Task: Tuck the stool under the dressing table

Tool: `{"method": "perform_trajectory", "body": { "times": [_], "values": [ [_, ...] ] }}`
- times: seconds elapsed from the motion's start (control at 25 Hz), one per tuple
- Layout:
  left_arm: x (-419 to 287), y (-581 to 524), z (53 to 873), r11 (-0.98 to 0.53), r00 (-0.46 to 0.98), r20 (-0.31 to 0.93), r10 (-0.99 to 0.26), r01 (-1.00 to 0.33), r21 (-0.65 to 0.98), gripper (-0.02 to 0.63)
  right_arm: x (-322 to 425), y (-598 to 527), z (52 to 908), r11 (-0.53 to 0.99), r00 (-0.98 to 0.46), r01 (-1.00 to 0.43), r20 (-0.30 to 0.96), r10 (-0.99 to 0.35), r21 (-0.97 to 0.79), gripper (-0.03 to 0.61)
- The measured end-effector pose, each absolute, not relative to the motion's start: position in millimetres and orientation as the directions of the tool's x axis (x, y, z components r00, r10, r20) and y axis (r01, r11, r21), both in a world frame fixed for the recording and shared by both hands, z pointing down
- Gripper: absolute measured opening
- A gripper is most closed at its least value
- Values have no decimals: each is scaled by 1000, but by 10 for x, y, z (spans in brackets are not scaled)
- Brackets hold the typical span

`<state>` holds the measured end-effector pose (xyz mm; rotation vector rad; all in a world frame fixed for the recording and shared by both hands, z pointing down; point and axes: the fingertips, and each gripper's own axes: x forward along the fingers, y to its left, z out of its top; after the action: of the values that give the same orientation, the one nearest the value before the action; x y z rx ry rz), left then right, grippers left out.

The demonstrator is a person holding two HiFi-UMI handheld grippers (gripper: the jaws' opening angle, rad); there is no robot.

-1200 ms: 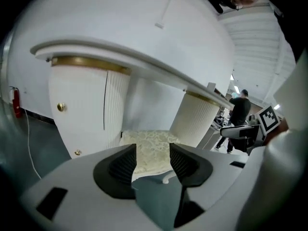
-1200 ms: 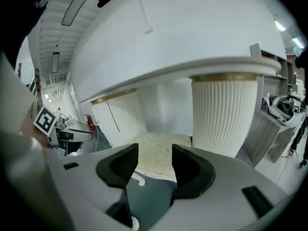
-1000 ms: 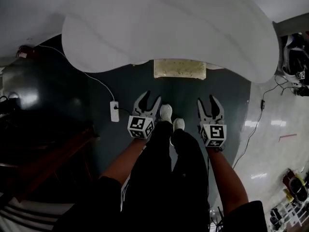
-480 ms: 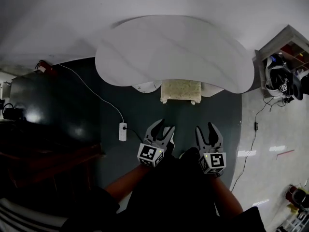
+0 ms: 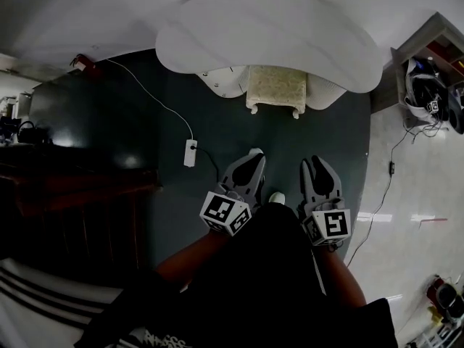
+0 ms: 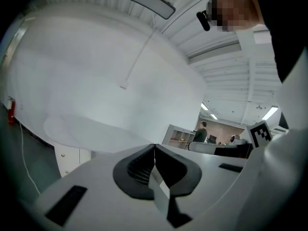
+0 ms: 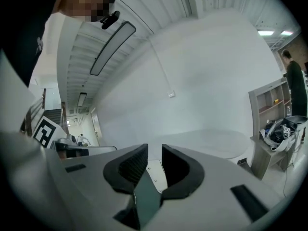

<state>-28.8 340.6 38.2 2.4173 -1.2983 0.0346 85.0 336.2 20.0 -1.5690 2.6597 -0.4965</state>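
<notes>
The white curved top of the dressing table (image 5: 268,35) fills the upper head view. The cream cushioned stool (image 5: 276,89) stands at its front edge, its far part hidden under the top. Both grippers are held apart from the stool, over the person's dark trousers. My left gripper (image 5: 254,162) is shut with nothing between its jaws, as the left gripper view confirms (image 6: 154,146). On my right gripper (image 5: 319,167) the jaws are closing, with a narrow empty gap between them (image 7: 155,148). Both point about level toward the table top (image 7: 202,141).
A white power strip (image 5: 191,153) with its cable lies on the dark carpet left of the grippers. A shelf unit (image 5: 428,71) with gear stands at the right on pale floor. Dark furniture (image 5: 65,187) sits at the left. A white shoe (image 5: 276,197) shows between the grippers.
Both grippers have risen and come nearer the camera, away from the stool. The left jaws have shut and the right jaws have narrowed. The view has drawn back from the table.
</notes>
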Motion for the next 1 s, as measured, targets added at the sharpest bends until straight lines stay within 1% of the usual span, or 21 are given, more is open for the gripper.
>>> {"method": "perform_trajectory", "body": {
  "times": [0.08,0.16,0.4,0.52,0.68,0.84,1.0],
  "values": [
    [-136,3664,281,-497,566,204,-799,-811,308,17,975,3588,95,455,-501,-849,134,-855,-270,70],
    [22,3834,208,-514,575,202,-793,-808,288,17,1094,3725,6,453,-495,-852,124,-860,-264,53],
    [348,4160,-6,-561,598,164,-784,-797,223,17,1298,4094,-185,406,-440,-886,134,-888,-223,51],
    [384,4218,-91,-581,610,136,-780,-788,202,17,1317,4208,-232,397,-420,-901,121,-899,-176,43],
    [399,4302,-238,-607,626,96,-774,-776,168,17,1304,4286,-316,383,-401,-909,95,-911,-166,38],
    [250,4329,-342,-580,592,79,-802,-803,133,17,1148,4300,-378,410,-422,-902,80,-903,-133,38],
    [81,4333,-295,-521,534,101,-839,-843,130,17,1014,4317,-326,420,-432,-898,84,-898,-127,38]
  ]
}}
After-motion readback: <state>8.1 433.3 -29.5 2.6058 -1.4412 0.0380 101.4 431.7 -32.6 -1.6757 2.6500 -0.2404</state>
